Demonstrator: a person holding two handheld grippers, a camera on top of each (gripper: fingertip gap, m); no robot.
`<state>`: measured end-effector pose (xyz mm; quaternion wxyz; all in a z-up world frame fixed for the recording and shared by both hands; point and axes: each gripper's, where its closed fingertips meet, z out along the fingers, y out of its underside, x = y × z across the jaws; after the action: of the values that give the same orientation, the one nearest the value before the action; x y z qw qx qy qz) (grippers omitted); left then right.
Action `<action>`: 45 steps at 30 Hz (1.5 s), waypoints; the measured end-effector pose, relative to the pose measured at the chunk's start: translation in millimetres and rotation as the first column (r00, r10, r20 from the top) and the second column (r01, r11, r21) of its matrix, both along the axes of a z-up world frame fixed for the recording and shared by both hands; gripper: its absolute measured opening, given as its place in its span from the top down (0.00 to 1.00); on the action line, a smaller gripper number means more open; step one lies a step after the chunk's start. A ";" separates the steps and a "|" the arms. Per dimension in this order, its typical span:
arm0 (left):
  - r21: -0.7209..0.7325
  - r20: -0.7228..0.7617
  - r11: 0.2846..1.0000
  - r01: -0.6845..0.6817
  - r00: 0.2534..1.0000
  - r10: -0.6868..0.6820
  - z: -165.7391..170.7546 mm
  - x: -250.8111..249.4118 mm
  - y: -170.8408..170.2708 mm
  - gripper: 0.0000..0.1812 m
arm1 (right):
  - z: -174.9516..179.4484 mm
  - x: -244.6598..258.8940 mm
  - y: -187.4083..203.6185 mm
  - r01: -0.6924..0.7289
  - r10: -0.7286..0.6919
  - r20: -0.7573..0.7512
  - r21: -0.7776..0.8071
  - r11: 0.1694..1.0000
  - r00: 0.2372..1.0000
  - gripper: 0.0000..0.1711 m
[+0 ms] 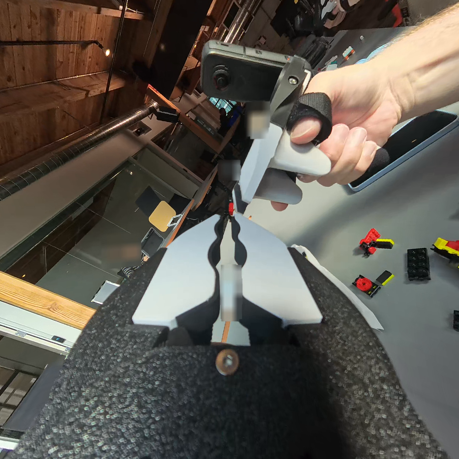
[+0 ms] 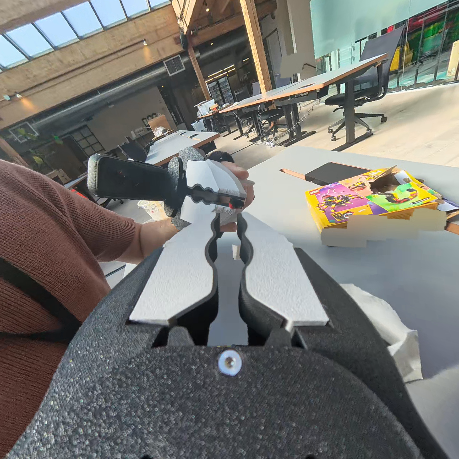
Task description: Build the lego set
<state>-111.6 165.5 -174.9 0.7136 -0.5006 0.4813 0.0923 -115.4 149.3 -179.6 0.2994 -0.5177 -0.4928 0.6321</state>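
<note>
My left gripper (image 1: 227,218) is shut on a small red and black lego piece (image 1: 231,208), held in the air above the grey table (image 1: 372,372). The right wrist view shows that gripper (image 2: 237,202) from the side with the piece (image 2: 234,204) at its tip. My right gripper (image 2: 227,218) has its tips a little apart just under that piece, with nothing seen between them; contact is unclear. A hand holds it at the upper right of the left wrist view (image 1: 237,198). Loose parts lie on the table: a red-black-yellow assembly (image 1: 375,242), a black plate (image 1: 418,264), a red round part (image 1: 365,285).
An open yellow lego box (image 2: 372,198) lies at the far right of the table (image 2: 323,260). Crumpled white paper (image 2: 372,323) lies right of my right gripper. A dark phone or tablet (image 1: 402,154) lies behind the hand. A yellow-red assembly (image 1: 447,247) sits at the right edge. The grippers are tip to tip, or close to it. Left tips and right tips are each some 20 cm from the black plate (image 1: 418,264). From either gripper's tips it is about 20 cm to the red-black-yellow assembly (image 1: 375,242).
</note>
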 end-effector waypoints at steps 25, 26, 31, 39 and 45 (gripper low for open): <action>-0.093 0.175 0.982 0.163 0.974 -0.145 14.0 12.3 -18.6 0.97 | 15.8 3.6 -13.2 -0.014 0.022 -0.044 0.171 0.985 0.999 0.96; -0.094 0.186 0.981 0.167 0.971 -0.147 14.6 12.6 -19.0 0.97 | 17.0 3.6 -13.4 -0.007 0.016 -0.043 0.202 0.979 0.999 0.96; -0.067 0.157 0.991 0.113 0.982 -0.101 12.6 13.9 -17.1 0.97 | 14.3 6.1 -10.7 0.019 -0.029 0.020 0.379 0.925 0.999 0.95; 0.167 -0.036 0.985 -0.041 0.998 0.048 12.5 15.6 -15.9 0.97 | 14.4 9.8 -11.9 -0.055 0.048 0.050 0.147 0.988 0.998 0.95; 0.150 0.015 0.987 -0.058 0.998 0.056 15.6 10.3 -14.8 0.97 | 13.0 10.5 -6.6 0.017 -0.015 -0.027 0.078 0.997 1.000 0.95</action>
<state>-101.3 150.7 -159.4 0.7489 -0.4595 0.4547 0.1459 -104.9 142.8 -166.6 0.3310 -0.5009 -0.5091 0.6168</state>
